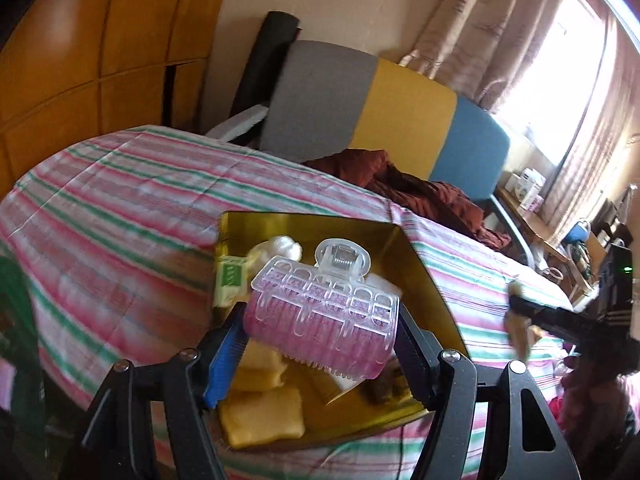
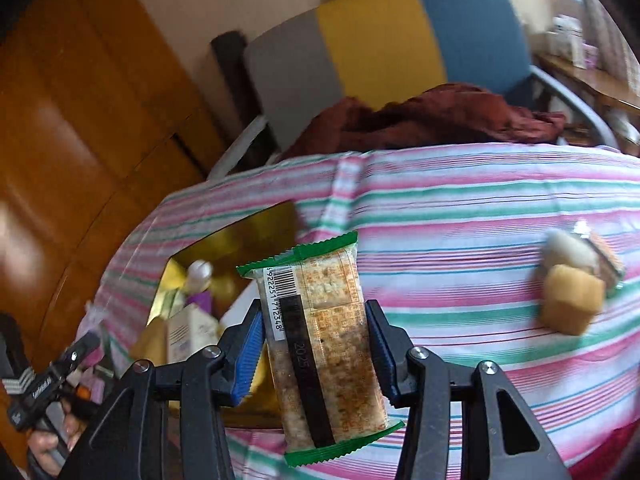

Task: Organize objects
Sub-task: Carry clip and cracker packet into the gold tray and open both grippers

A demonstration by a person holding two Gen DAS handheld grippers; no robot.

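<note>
The left gripper (image 1: 320, 344) clamps a pink hair clip (image 1: 322, 312) between its jaws, just above the gold tray (image 1: 420, 256) on the striped bedspread (image 1: 120, 216). The right gripper (image 2: 316, 356) has its jaws closed on a snack packet (image 2: 324, 344), held right of the tray; small snacks (image 2: 576, 284) lie on the bedspread further right

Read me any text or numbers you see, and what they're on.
"6922251712348", under the barcode on the snack packet in the right gripper.
"2025", on the packet's black band; the rest is blurred.
Green carton in the gold tray: print too blurred.
</note>
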